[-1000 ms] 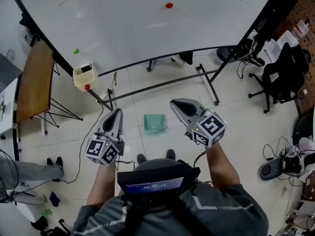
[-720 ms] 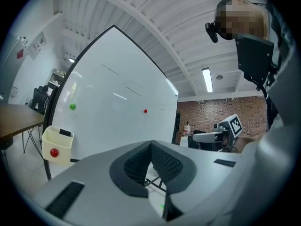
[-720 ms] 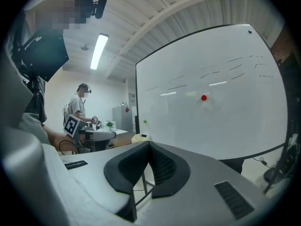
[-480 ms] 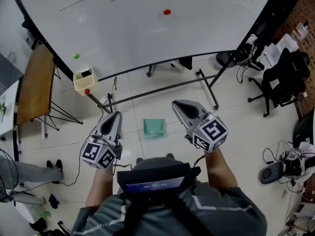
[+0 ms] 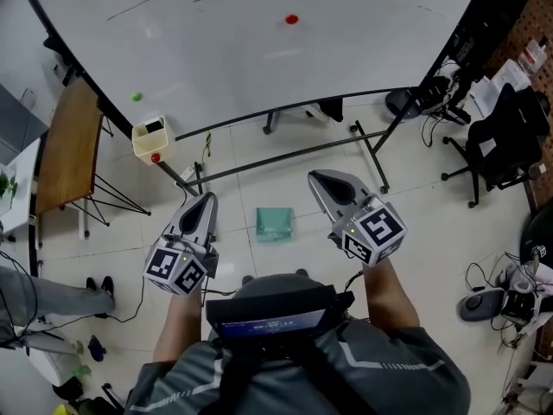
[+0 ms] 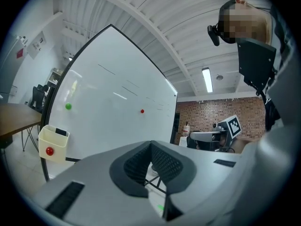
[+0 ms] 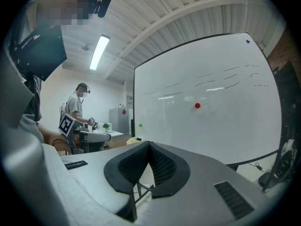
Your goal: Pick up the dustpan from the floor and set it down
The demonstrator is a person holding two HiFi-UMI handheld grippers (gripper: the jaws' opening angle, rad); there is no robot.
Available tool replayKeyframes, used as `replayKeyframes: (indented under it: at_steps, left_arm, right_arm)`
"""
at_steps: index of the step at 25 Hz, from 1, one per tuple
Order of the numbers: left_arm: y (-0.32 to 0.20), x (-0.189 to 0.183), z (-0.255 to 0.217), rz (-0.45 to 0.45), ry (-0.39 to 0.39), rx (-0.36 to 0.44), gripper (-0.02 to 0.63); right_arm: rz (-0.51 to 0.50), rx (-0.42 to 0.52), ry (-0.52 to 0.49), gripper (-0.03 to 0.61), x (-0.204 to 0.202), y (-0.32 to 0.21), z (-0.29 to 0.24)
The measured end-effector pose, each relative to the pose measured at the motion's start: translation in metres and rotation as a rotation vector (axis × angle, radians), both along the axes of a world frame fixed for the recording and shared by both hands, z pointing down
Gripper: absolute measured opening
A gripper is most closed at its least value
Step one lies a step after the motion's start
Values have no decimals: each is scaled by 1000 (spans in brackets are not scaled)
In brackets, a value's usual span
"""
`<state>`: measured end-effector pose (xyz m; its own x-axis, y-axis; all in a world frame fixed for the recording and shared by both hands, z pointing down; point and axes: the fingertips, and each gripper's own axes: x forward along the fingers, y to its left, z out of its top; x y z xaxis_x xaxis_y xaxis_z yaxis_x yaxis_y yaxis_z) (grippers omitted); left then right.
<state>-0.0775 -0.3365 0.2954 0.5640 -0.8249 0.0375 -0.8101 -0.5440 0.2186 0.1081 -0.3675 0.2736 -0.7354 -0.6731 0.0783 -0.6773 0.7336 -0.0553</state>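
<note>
Green dustpan plain in head view only.

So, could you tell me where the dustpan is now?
In the head view the dustpan lies on the floor between the left hand-held gripper and the right hand-held gripper.

Left tool and right tool held level, jaws together.

A large white whiteboard bears a small round red magnet; a cream plastic box hangs at its left corner, near a brown wooden table.
</note>
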Motion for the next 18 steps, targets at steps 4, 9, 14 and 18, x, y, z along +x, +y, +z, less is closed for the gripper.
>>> replayKeyframes:
  at_steps: [4, 9, 14, 18]
  left_arm:
    - [8, -2, -3, -3, -8, -14, 26]
    - [27, 3, -29, -49, -33, -1, 26]
    - [57, -20, -20, -182, -50, -30, 26]
    - [111, -56, -22, -260, -64, -21, 28]
  right_arm:
    - [-15, 3, -24, 21, -1, 8, -6]
    - [-35, 62, 17, 21, 15, 18, -15]
    - [-76, 55, 30, 21, 19, 22, 5]
    - [-78, 50, 2, 21, -1, 48, -1]
